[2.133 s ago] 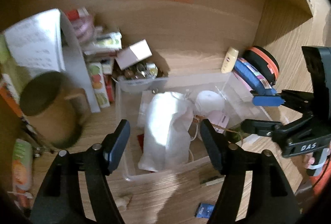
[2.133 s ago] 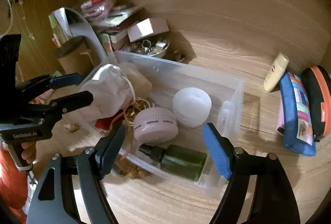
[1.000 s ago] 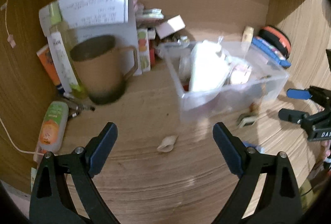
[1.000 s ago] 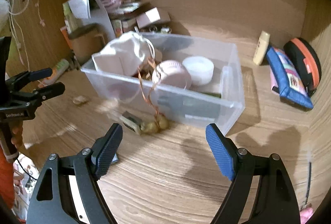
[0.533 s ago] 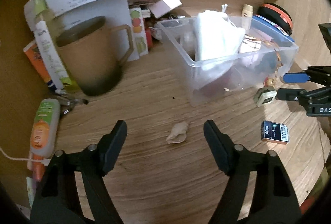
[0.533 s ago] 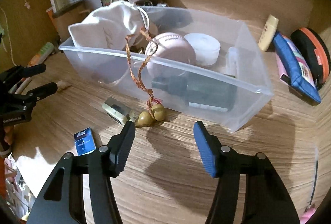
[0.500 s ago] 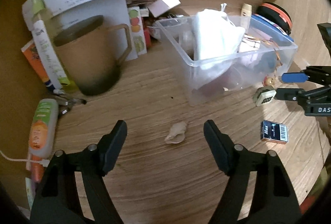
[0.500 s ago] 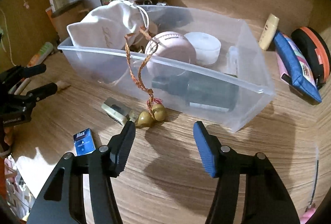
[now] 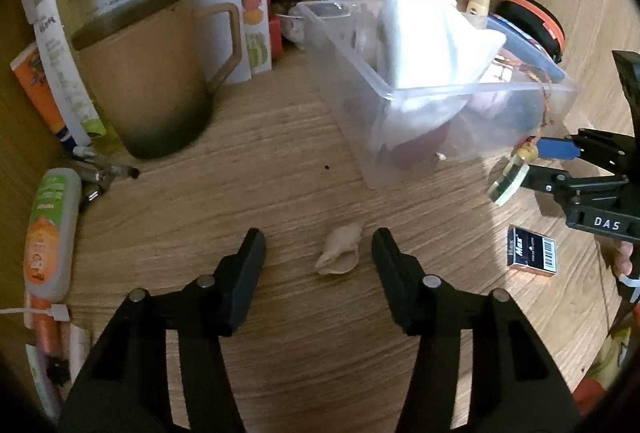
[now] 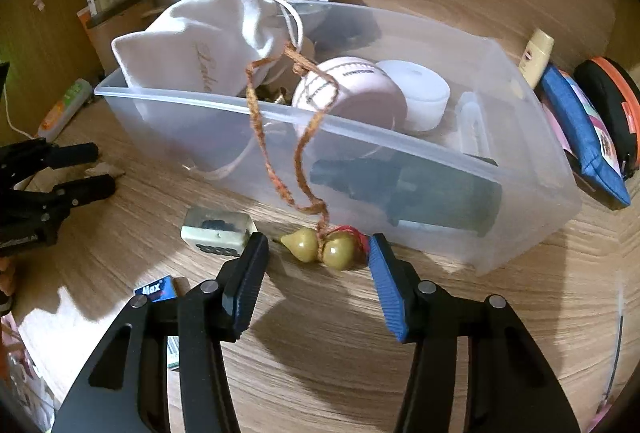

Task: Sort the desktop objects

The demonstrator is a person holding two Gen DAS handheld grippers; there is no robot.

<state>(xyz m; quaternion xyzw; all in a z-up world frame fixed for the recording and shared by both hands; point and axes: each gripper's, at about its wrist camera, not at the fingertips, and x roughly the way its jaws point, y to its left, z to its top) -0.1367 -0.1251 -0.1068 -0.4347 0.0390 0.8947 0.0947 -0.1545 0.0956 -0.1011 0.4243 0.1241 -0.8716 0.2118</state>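
Note:
A small beige seashell (image 9: pixel 339 251) lies on the wooden desk between the tips of my open left gripper (image 9: pixel 318 247). My right gripper (image 10: pixel 314 253) is open around a yellow-green gourd charm (image 10: pixel 320 248) on the desk; its braided orange cord (image 10: pixel 260 121) runs up over the rim into the clear plastic bin (image 10: pixel 520 193). The bin holds a white drawstring pouch (image 10: pixel 208 45), a pink round case (image 10: pixel 352 93), a white round box (image 10: pixel 420 93) and a dark green bottle (image 10: pixel 404 193). The bin (image 9: pixel 400 137) and right gripper (image 9: pixel 556 163) also show in the left wrist view.
A small clear block (image 10: pixel 218 229) and a blue Max staple box (image 10: pixel 158 289) lie left of the charm. A brown mug (image 9: pixel 148 81), tubes and papers crowd the left. Pencil cases (image 10: pixel 580 129) and a small cream tube (image 10: pixel 536 57) lie right of the bin.
Both grippers have moved forward and lower. The left now has the seashell between its tips; the right now straddles the gourd charm.

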